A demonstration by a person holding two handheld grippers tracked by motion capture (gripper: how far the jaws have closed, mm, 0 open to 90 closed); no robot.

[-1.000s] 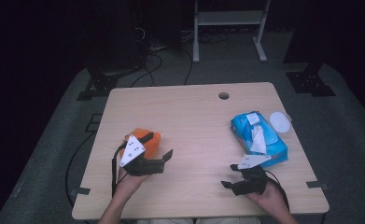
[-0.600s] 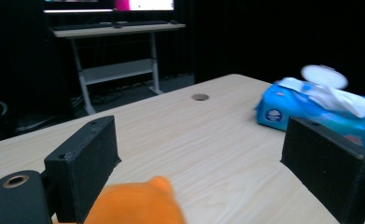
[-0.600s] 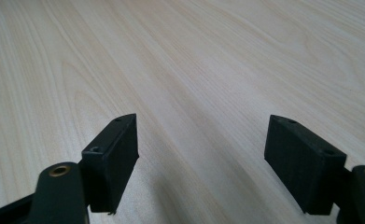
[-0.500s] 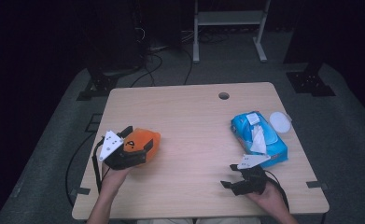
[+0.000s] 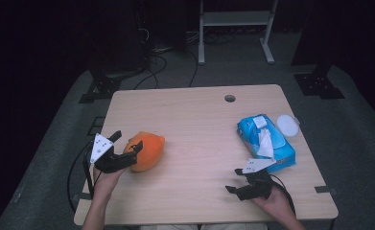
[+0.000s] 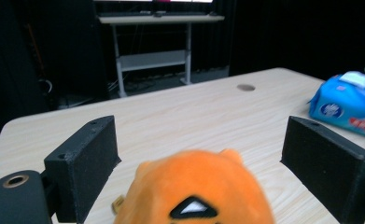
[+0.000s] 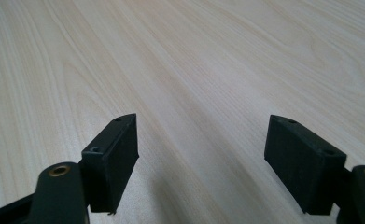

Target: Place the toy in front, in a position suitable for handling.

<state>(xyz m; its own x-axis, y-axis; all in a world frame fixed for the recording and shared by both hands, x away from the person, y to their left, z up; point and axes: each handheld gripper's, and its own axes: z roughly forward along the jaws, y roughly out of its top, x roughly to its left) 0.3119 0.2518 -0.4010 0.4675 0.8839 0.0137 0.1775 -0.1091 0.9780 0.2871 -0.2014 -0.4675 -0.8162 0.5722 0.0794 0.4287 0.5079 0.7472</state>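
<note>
Wooden table (image 5: 199, 124), orange plush (image 5: 146, 150) between left claw (image 5: 125, 144) jaws

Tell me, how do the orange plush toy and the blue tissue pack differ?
The orange plush toy is rounded and soft-looking; the blue tissue pack is flat-sided and boxy, with a white tissue sticking out on top. The toy sits between the open jaws of the left gripper, on the table's left; the pack lies untouched on the right. Both rest on the wooden table.

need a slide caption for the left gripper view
Open left gripper with its jaws on either side of an orange plush toy on the wooden table, blue tissue pack beyond.
</note>
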